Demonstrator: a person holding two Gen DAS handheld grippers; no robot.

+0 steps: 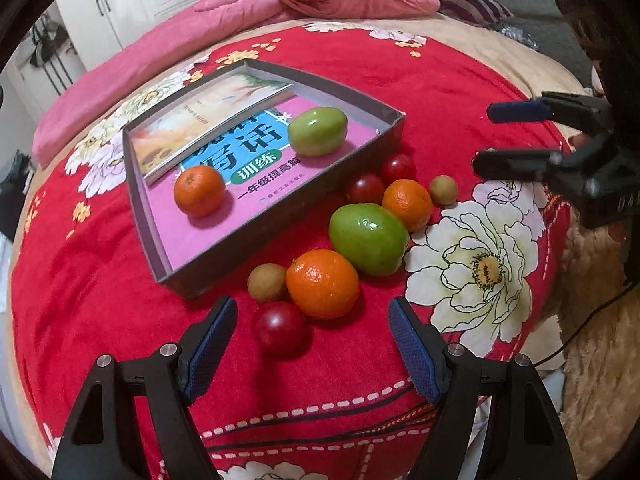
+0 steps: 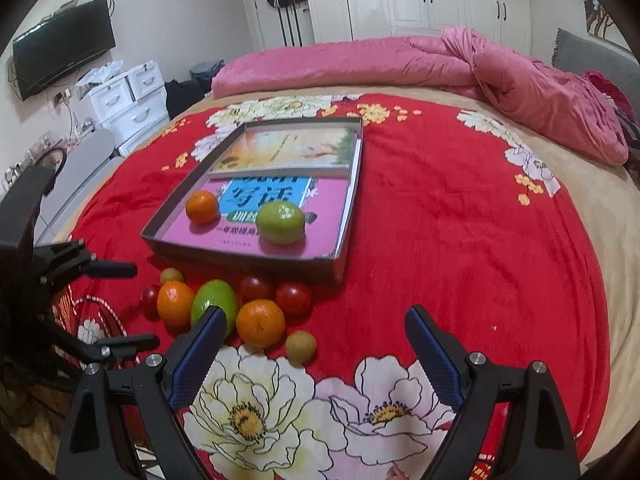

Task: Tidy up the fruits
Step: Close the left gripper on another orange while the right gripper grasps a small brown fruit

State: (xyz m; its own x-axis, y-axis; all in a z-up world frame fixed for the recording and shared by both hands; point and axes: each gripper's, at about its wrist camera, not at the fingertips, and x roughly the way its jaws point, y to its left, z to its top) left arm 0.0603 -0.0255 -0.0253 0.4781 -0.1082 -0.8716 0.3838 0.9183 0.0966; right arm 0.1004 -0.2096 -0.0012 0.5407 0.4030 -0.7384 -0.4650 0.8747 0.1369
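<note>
Pink quilt [image 2: 500, 68], wall television [image 2: 64, 46].

Both views evenly lit, soft indoor light, short shadows under fruit. Glare spot on green fruit [image 1: 367, 239]. Heavy fisheye bending, black vignette in corners. Slight softness toward edges.

2 fruits [image 1: 318, 131] in box [image 1: 396, 120], rest [image 1: 322, 284] beside.
</note>
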